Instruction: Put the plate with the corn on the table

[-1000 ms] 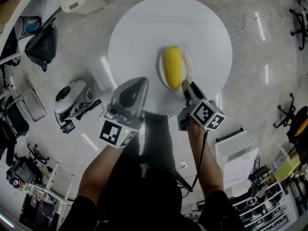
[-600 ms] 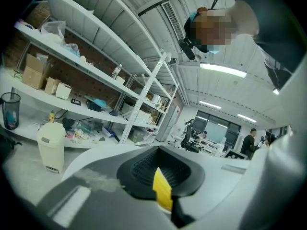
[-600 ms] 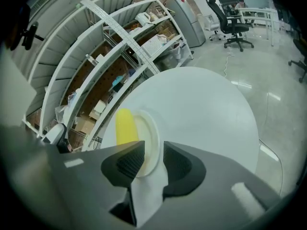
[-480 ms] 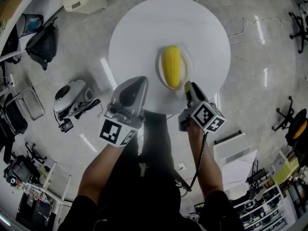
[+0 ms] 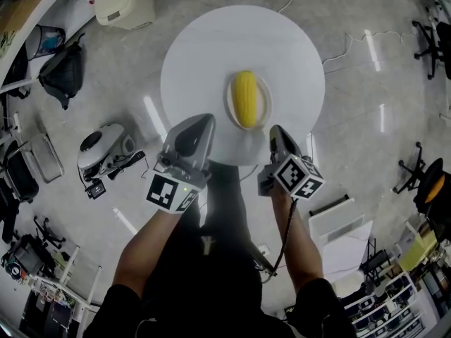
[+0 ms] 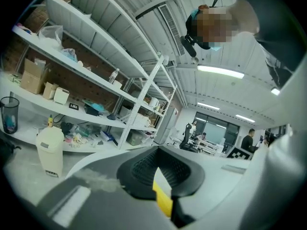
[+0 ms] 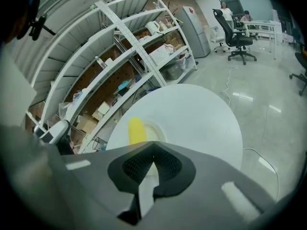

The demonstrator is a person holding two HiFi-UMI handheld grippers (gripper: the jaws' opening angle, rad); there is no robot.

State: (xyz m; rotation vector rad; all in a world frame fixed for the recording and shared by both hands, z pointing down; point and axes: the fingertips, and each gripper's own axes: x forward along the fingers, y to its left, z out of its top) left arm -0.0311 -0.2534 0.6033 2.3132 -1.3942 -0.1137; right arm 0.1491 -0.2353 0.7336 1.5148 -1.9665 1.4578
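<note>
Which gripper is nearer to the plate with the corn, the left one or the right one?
Right. The right gripper, its fingers just closed on nothing, hangs just off the near right rim of the plate; the left gripper sits farther off, beyond its near left side.

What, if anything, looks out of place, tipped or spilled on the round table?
Nothing stands out. The plate sits flat on the round table, inside its edge, with the corn lying whole on it. No spill or damage shows.

corn point(image 5: 244, 98) on plate point(image 5: 266, 103) on table point(image 5: 211, 51)
</note>
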